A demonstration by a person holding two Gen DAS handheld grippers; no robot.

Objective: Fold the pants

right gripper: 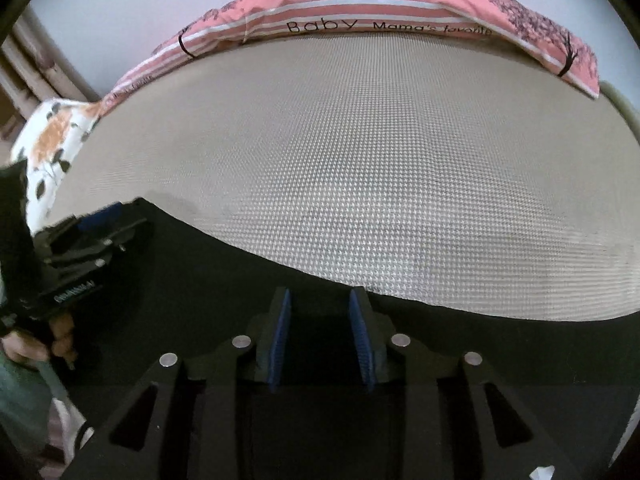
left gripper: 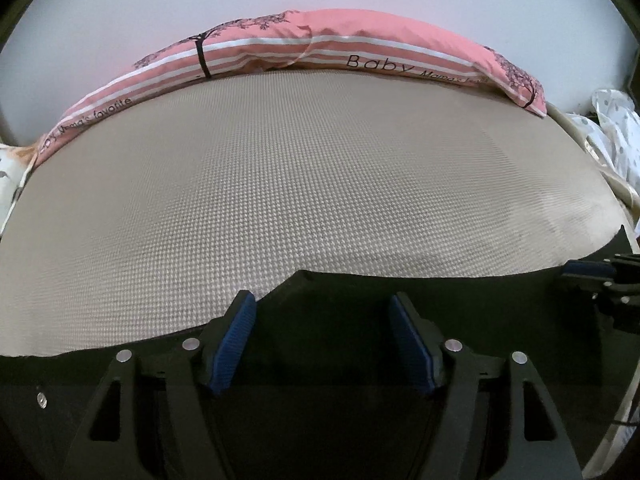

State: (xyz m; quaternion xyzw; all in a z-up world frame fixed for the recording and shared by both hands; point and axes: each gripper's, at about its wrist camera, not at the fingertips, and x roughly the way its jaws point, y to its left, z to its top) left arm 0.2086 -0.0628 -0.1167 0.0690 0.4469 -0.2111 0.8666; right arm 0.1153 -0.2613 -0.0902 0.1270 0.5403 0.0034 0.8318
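The black pants (left gripper: pixel 360 308) lie on the near part of a beige woven bed mat (left gripper: pixel 300 184); their far edge shows in both views. My left gripper (left gripper: pixel 322 306) is open, its blue pads (left gripper: pixel 236 344) spread just above the pants' edge, holding nothing. My right gripper (right gripper: pixel 320 304) is partly open over the pants (right gripper: pixel 200 280), pads (right gripper: pixel 362 340) apart, nothing visibly between them. Each gripper shows in the other's view: the right at the far right of the left wrist view (left gripper: pixel 592 276), the left at the left of the right wrist view (right gripper: pixel 100 220).
A long pink striped pillow (left gripper: pixel 320 46) printed "Baby Mama's favorite" lies along the mat's far edge against a white wall. A floral pillow (right gripper: pixel 56 140) is at the left. Polka-dot white fabric (left gripper: pixel 616 132) is at the right. A hand (right gripper: pixel 40 340) holds the left gripper.
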